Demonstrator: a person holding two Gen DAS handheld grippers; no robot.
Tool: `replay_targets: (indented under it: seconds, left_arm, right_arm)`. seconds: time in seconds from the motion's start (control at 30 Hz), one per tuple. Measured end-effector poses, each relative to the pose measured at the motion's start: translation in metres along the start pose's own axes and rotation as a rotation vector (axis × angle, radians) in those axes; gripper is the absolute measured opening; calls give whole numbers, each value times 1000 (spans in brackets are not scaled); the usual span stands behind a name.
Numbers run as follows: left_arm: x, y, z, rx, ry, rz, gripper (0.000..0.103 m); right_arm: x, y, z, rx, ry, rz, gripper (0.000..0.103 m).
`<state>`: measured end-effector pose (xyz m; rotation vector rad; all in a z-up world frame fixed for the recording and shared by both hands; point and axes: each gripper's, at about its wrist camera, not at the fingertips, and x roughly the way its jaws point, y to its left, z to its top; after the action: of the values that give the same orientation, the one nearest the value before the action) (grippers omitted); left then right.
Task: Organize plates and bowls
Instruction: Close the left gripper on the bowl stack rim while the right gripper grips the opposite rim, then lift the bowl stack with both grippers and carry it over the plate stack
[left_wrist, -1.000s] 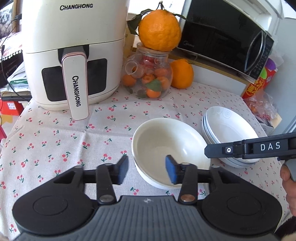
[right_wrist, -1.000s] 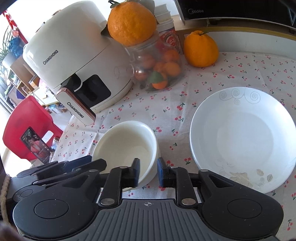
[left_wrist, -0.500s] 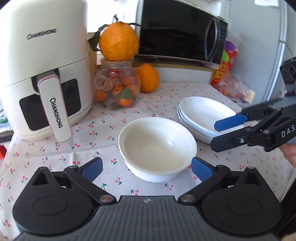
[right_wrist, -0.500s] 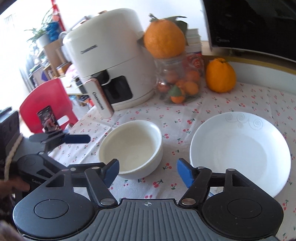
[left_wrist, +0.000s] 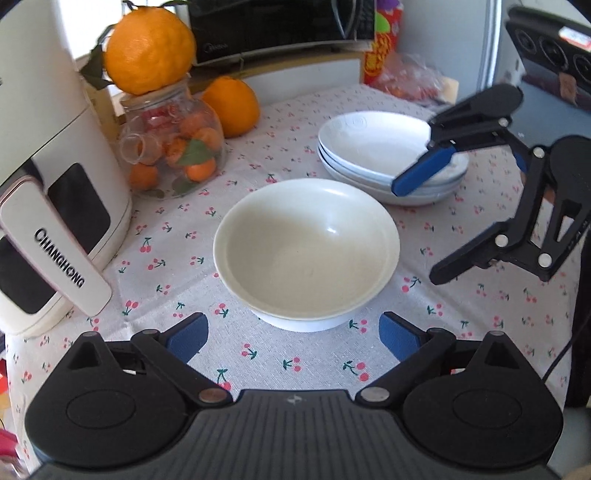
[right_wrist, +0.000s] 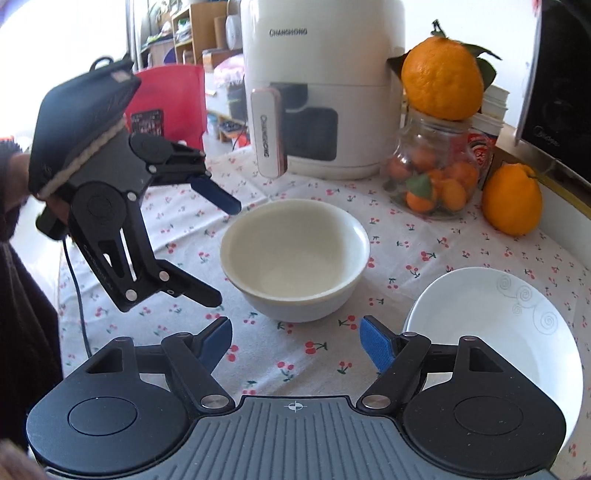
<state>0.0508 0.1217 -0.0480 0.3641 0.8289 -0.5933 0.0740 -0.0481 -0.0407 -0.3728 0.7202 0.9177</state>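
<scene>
1. You work on a cherry-print cloth (left_wrist: 177, 258); a red chair (right_wrist: 166, 96) stands behind the fryer (right_wrist: 321, 74).
2. The fryer reads "CHANGHONG".
3. Your left gripper (left_wrist: 293, 338) and right gripper (right_wrist: 295, 343), jaws just opened, stand spread and empty.
4. The bowl (left_wrist: 306, 247) sits before the fryer, the plates (left_wrist: 369, 147) beside the bowl.

Black gripper (left_wrist: 293, 334), blue pads (left_wrist: 400, 339), seemingly dark sleeve (right_wrist: 22, 314).
</scene>
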Motion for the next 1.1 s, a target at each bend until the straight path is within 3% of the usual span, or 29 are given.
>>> replay_targets:
  seconds: [0.5,1.1]
  left_arm:
    - [23,-2,16,135,120,-50,84]
    - [20,-2,23,199,122,-10,82]
  right_arm:
    - [41,3,17,-146,100,30,78]
    - [40,10,18,-226,82,21,78]
